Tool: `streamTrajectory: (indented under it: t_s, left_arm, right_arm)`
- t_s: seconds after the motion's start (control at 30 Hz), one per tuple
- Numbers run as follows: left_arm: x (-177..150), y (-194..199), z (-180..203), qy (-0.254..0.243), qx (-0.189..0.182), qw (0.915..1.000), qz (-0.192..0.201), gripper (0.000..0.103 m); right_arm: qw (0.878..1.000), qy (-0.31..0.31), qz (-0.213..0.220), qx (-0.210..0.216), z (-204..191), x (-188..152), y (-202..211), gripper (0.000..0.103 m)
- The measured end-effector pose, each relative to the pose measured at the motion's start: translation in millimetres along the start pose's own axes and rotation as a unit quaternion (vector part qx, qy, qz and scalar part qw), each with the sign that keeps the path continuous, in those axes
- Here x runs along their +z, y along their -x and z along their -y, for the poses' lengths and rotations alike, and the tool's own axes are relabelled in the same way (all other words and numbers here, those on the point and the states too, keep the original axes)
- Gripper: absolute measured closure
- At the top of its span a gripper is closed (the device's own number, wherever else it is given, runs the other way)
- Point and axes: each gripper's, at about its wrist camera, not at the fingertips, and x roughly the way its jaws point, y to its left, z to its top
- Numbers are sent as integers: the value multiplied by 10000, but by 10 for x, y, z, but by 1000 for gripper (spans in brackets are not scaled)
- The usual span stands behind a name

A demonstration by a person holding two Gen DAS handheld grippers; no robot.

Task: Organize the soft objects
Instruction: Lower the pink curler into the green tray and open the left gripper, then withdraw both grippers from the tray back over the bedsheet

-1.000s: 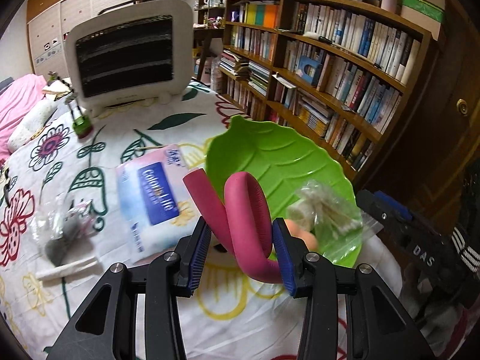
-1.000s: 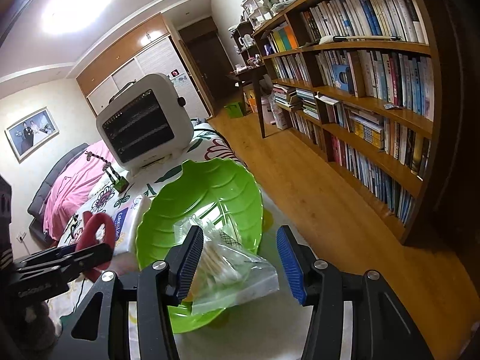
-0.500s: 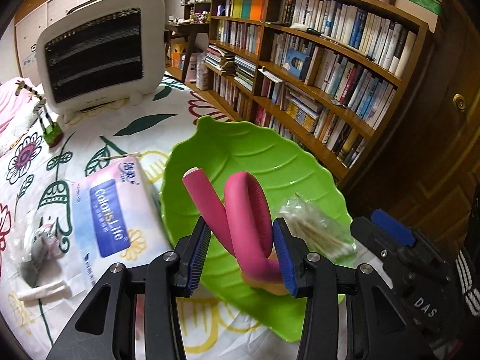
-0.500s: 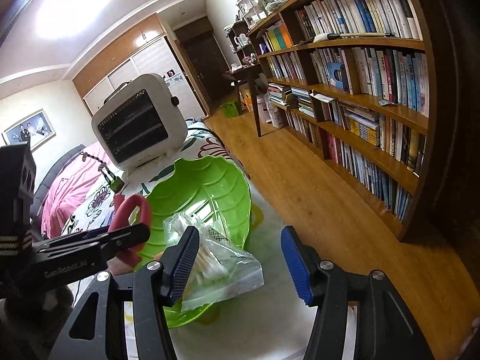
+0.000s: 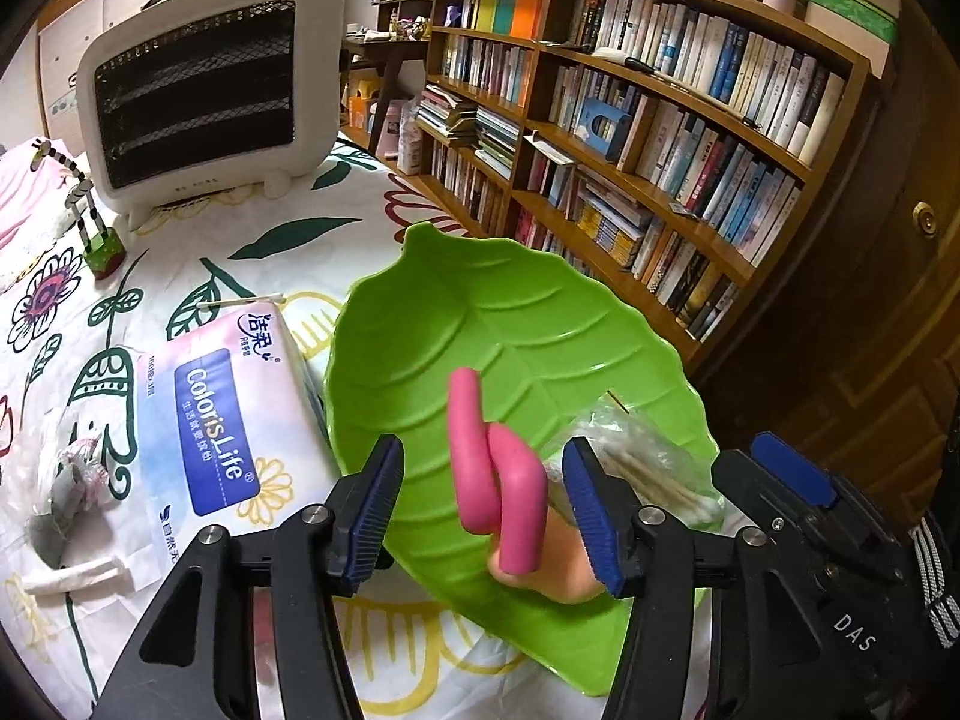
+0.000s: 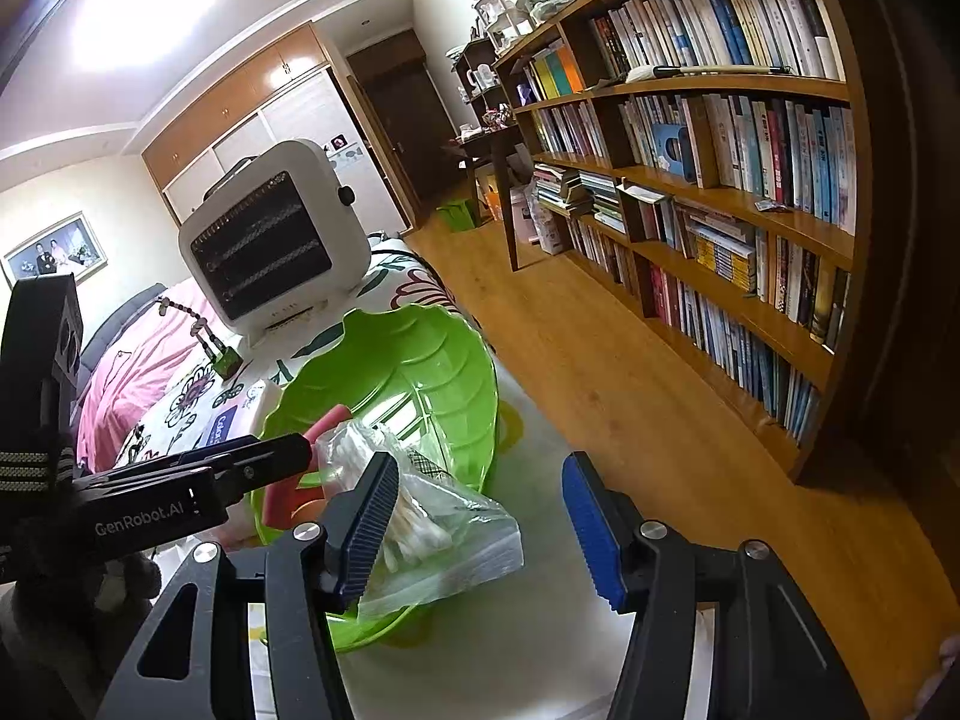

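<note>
A green leaf-shaped tray (image 5: 480, 324) lies on the flowered cloth; it also shows in the right wrist view (image 6: 420, 360). A bent pink foam roller (image 5: 498, 480) lies loose in the tray on a peach sponge (image 5: 558, 564). My left gripper (image 5: 486, 510) is open, its fingers either side of the roller without touching. A clear bag of cotton swabs (image 5: 648, 474) rests on the tray's right edge, and also shows in the right wrist view (image 6: 420, 522). My right gripper (image 6: 480, 534) is open and empty just past the bag.
A blue and white tissue pack (image 5: 210, 420) lies left of the tray. A bagged grey item (image 5: 60, 492) and a white roll (image 5: 72, 576) lie further left. A white heater (image 5: 204, 90) stands at the back. A bookshelf (image 5: 660, 120) is on the right.
My left gripper has carried the pink roller rightward over the tray, then opened and let it go; it now lies on the peach sponge. The right gripper stays open and has hardly moved.
</note>
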Motion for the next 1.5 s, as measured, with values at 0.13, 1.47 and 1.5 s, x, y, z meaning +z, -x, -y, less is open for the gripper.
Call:
streamTrajectory:
  t_s: [0.13, 1.47, 1.5]
  left_arm:
    - [-7, 16, 1, -28, 12, 10000, 18, 47]
    - [-373, 538, -639, 627, 511, 9963, 293, 37]
    - [-394, 551, -684, 682, 533, 9958, 289, 37]
  right_arm:
    - [10000, -4, 11, -5, -9, 7, -3, 42]
    - [9976, 685, 90, 84, -613, -109, 212, 39]
    - [9974, 711, 85, 96, -637, -115, 211, 39]
